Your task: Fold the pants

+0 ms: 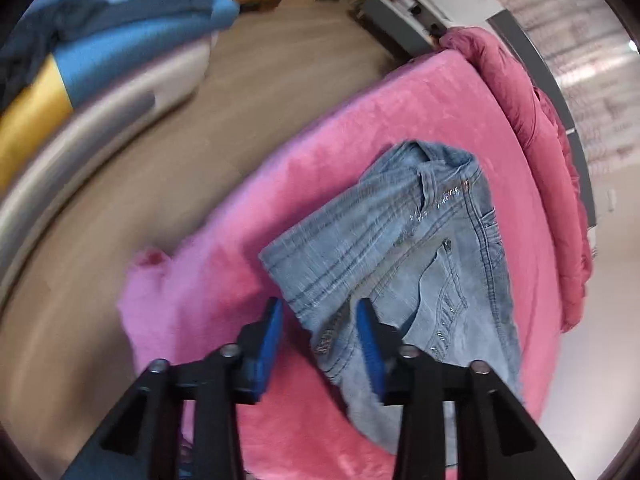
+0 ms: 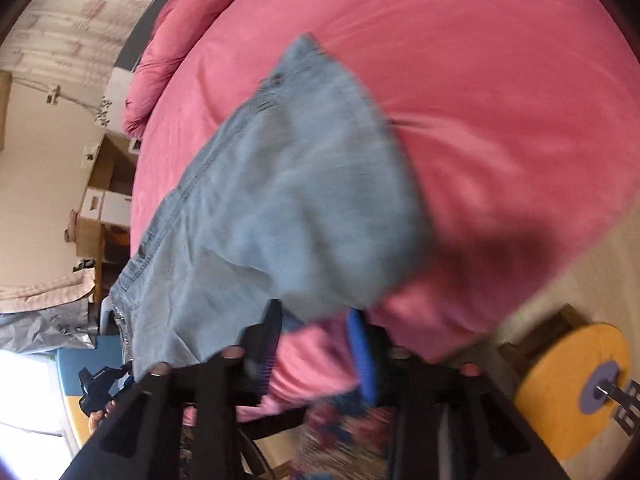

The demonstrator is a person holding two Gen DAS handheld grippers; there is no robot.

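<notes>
On pink bed: folded jeans; left tongs released | right tongs released

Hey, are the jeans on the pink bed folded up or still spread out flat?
Folded. The jeans lie doubled over in a compact bundle on the pink bedcover, waistband and pocket stitching stacked together.

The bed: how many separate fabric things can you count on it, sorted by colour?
Light blue: 1, the folded jeans.
Pink: 1, the bed cover spread beneath them.
Darker red: 1, the bunched quilt along the bed's far edge.
Total: 3
</notes>
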